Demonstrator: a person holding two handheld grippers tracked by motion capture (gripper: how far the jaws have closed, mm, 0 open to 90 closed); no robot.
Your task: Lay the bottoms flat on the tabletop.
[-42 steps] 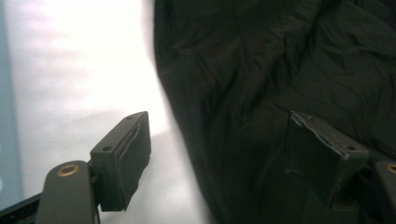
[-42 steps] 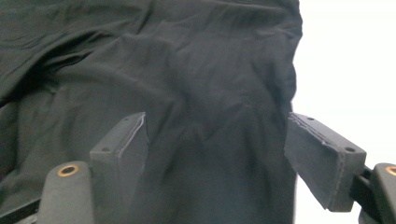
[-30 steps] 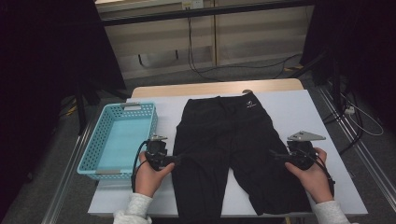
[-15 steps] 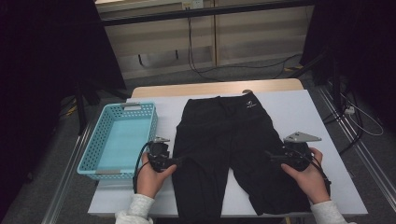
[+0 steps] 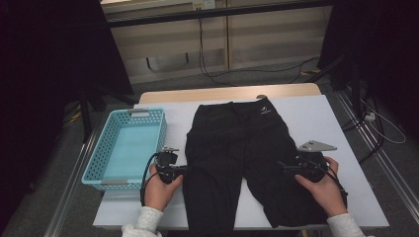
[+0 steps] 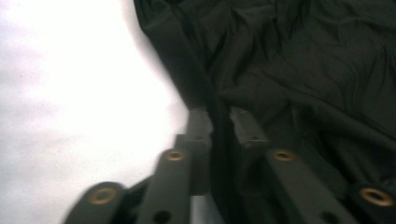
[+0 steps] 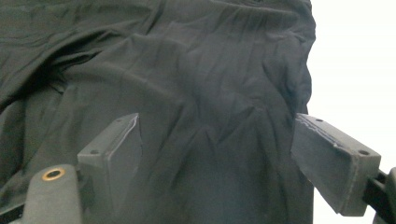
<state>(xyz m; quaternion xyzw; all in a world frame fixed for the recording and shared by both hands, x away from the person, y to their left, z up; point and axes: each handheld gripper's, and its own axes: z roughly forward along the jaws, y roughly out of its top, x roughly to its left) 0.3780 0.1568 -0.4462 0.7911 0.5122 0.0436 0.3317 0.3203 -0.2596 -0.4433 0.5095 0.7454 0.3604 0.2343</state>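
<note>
Worktop: a white worktop with a bare wooden strip along its far edge, lit brightly against a dark room.
Trousers: black trousers lie flat in the middle of the worktop, waistband at the far side, legs running to the near edge.
Basket: a light blue basket sits at the left edge of the worktop, just beside the trousers.
Left claw: the left claw has just been closing and now pinches the left edge of the trousers.
Right claw: the right claw stands spread over the right trouser leg, cloth between its jaws.
Room: grey floor with black cables, pale wall panels beyond, dark curtains on both sides.
</note>
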